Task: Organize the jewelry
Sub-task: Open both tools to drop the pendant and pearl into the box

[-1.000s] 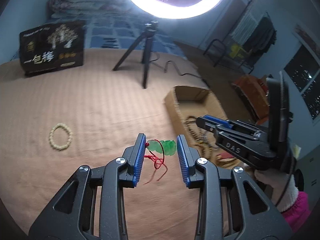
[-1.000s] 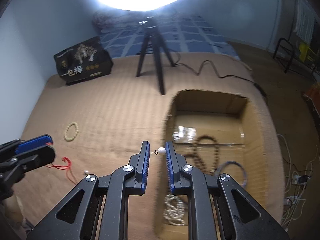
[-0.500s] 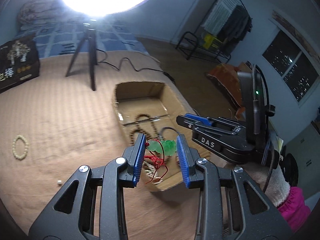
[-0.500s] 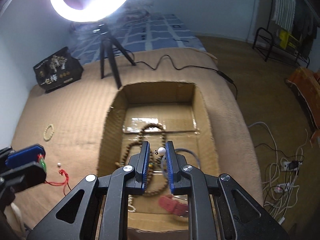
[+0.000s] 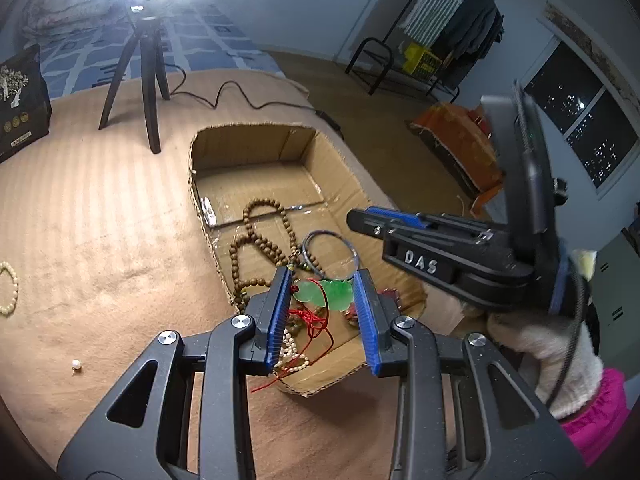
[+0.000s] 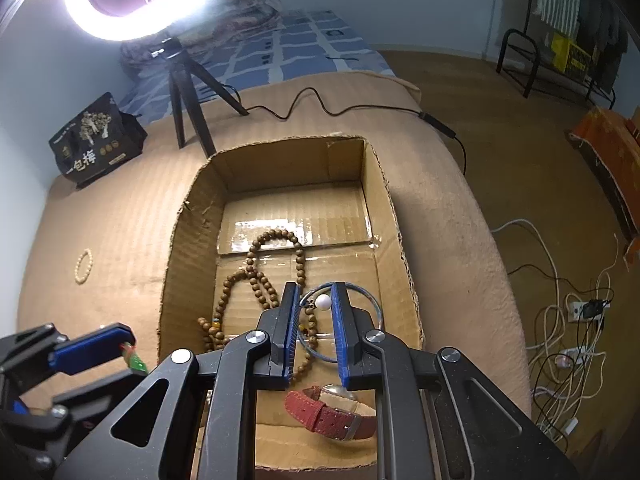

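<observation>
My left gripper is shut on a green jade pendant whose red cord dangles over the near end of an open cardboard box. My right gripper is shut on a small white pearl earring, held above the box. Inside the box lie a brown wooden bead necklace, a thin blue-grey bangle, a red-strapped watch and a pale pearl strand. In the left wrist view the right gripper hangs over the box's right side.
The box sits on a tan blanket. A cream bead bracelet and a second loose pearl earring lie on it to the left. Behind stand a black tripod with a ring light, its cable and a black printed bag.
Both grippers have moved to the right from the blanket to above the box and sunk a little, each still holding its piece. The bracelet and loose pearl have slid to the left in view.
</observation>
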Tool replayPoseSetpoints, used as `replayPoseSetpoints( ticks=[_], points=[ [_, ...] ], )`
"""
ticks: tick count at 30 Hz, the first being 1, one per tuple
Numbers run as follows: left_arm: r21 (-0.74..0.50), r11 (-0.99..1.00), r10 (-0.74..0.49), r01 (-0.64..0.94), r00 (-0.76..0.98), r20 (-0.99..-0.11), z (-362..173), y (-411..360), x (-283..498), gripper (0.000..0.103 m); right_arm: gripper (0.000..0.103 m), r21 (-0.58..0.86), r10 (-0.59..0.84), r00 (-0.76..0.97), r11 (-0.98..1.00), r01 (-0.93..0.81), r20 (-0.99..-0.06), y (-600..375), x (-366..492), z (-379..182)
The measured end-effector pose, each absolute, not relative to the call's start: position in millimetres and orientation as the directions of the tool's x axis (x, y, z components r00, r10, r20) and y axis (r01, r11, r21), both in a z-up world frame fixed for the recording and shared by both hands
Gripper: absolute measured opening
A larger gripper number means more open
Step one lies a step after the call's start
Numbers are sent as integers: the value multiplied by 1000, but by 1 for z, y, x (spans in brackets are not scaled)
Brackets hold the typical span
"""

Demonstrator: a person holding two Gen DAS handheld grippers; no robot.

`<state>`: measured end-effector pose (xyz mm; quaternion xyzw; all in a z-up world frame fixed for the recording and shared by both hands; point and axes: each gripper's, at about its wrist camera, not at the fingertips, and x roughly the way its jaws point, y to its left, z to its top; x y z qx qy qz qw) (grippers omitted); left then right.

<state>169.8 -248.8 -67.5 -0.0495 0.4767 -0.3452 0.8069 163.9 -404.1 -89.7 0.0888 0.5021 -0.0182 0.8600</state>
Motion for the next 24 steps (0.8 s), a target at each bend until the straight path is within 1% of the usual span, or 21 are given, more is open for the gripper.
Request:
replayPoseSetpoints(
  ticks=[8,9,10,12,13,16,18,21,24],
  points=[
    [-386,769,-578,509,298,-760,-79,-254,169,32,14,144,58,488,980,140,-871,-409,165,-94],
    [-383,771,-575,510,296,-763,-80,-255,169,32,16,143,58,487,980,139,-871,-409,165,-94],
    [-378,774,-570,508,299,-765,-81,-255,170,32,20,139,54,487,980,141,-872,-409,165,-94],
    [-369,782,-557,503,296,-776,-83,-255,171,34,48,135,47,489,980,146,-871,-408,165,-93],
    [-367,784,-554,501,296,-778,-84,-255,171,34,52,136,46,493,980,147,-869,-408,165,-92],
    [-355,792,-540,496,299,-787,-86,-253,171,37,56,123,30,498,980,155,-867,-408,166,-90],
    [-349,798,-531,491,298,-793,-87,-252,172,39,65,114,21,497,981,159,-868,-407,166,-90],
    [-339,803,-524,489,309,-794,-87,-249,171,47,66,109,13,500,980,164,-866,-406,166,-88],
    [-330,806,-518,491,316,-794,-85,-247,170,47,66,105,11,499,981,162,-866,-406,166,-88]
  ],
)
